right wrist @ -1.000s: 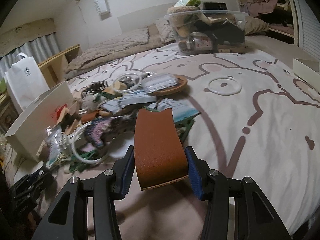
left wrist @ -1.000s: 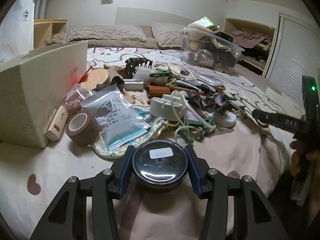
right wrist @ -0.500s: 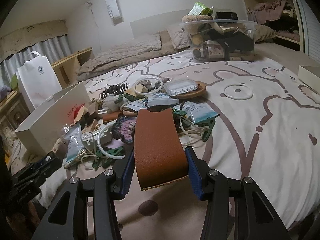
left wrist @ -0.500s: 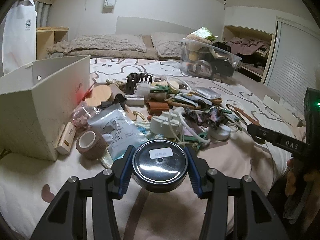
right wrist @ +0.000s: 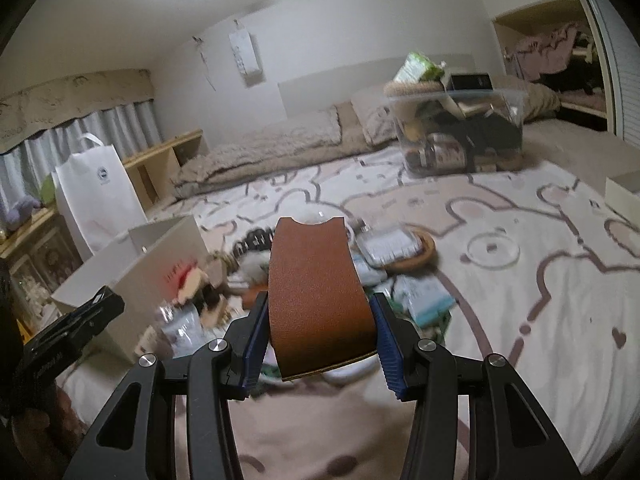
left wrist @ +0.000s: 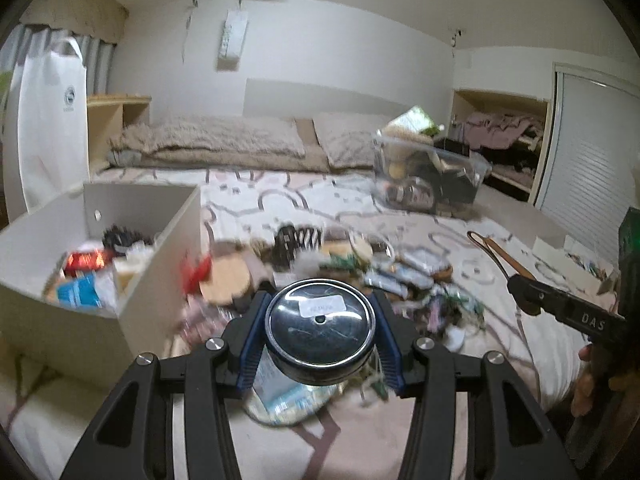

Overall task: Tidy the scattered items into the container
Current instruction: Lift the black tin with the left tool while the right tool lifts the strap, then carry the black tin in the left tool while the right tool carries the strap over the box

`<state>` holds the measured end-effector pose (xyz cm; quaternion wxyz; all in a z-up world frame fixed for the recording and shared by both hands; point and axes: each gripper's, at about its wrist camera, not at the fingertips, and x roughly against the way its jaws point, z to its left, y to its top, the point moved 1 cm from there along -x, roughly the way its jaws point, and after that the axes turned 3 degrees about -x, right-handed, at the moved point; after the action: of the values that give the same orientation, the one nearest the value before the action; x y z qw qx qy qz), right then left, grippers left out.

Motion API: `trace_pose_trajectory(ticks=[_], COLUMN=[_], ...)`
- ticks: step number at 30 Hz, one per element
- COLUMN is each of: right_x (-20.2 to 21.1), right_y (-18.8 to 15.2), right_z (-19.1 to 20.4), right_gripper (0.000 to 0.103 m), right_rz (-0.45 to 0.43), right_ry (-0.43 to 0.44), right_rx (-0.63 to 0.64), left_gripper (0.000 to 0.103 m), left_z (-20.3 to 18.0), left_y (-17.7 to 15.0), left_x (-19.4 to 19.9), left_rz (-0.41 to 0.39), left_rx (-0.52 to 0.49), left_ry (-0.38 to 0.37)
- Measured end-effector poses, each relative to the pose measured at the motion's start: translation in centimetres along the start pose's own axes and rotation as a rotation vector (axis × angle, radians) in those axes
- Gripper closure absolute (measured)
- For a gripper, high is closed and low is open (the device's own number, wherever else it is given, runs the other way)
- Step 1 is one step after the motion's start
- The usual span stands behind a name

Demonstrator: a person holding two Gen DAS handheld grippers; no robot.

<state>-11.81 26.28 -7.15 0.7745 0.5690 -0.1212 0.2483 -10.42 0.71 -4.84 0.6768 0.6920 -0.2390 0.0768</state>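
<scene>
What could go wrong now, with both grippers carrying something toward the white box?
The round black tin is pinched only at its curved sides by the left gripper, so it may slip out. The brown leather piece in the right gripper bows and could pop free. The white box already holds items, so drops may bounce out.

My two grippers, both clamped shut.
My left gripper [left wrist: 320,336] grips a round tin [left wrist: 320,330]; my right gripper [right wrist: 320,324] pinches a brown leather strip [right wrist: 318,296].
</scene>
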Motion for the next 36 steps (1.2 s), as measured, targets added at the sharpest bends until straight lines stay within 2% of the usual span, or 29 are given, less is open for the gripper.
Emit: trace_pose_trajectory(ticks=[4, 15, 26, 33, 36], right_x=[0.1, 0.4, 0.2, -0.3, -0.7], right_y=[1.6, 5.3, 8.2, 9.8, 10.4], right_z=[1.3, 4.2, 7.2, 8.7, 9.4], right_gripper=[0.053, 0.053, 0.053, 0.053, 0.053], right_rz=[-0.027, -0.1, -0.158, -0.192, -0.203], right_ry=[0.019, 0.05, 0.085, 0.107, 0.118], right_rx=[0.015, 0.055, 0.083, 0.1, 0.102], left_gripper=[0.053, 0.053, 0.053, 0.053, 0.053], left_z=[0.6, 0.2, 0.2, 1.6, 2.8], left_y=[2.5, 7.5, 10.9, 12.5, 12.8], left_x=[0.2, 1.8, 1.7, 1.4, 1.4], left_rz=[-0.042, -0.167, -0.232, -0.259, -0.268], left_rx=[0.015, -0.028, -0.025, -0.045, -0.045], left_ry=[-0.004, -0.011, -0.062, -0.033, 0.004])
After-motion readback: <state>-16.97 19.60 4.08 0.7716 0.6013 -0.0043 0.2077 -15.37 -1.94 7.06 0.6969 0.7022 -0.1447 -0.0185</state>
